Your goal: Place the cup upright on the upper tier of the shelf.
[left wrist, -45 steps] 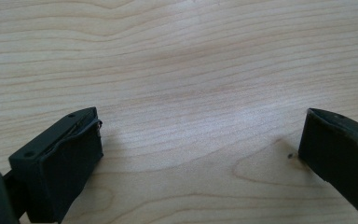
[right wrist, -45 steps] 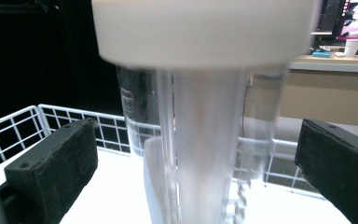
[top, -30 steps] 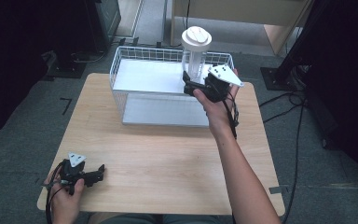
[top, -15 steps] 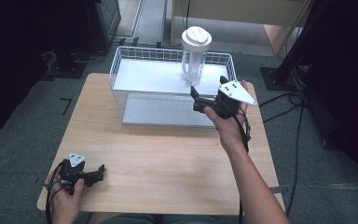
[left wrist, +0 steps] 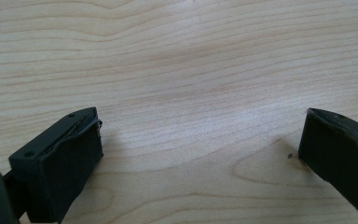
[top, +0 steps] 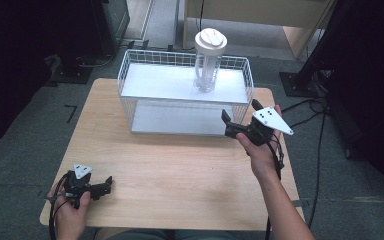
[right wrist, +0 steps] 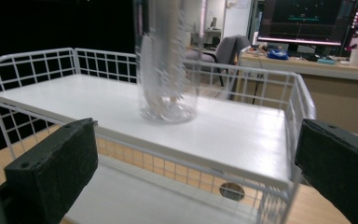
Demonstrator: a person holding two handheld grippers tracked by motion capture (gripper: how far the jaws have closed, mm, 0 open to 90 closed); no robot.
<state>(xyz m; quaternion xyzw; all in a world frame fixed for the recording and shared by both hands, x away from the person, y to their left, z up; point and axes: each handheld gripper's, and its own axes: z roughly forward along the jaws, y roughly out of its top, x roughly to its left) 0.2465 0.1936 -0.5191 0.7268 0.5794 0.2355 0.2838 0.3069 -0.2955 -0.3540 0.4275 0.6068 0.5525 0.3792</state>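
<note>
Held right gripper (top: 241, 120) wide apart, empty, facing white wire shelf rack (top: 130, 107); clear plastic white-lidded jar (top: 208, 60) upright ahead. Left gripper (top: 106, 185) gaped over bare wooden table (left wrist: 191, 60)

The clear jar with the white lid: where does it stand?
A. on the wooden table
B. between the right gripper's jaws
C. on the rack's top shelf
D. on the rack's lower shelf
C: the jar stands upright on the wire rack's top shelf, apart from the open right gripper.

Rack (top: 130, 75) white wire grid, white shelves. Jar (top: 207, 70) clear, white lid. Surface (top: 180, 170) pale wood grain. Both grippers' jaws black.
</note>
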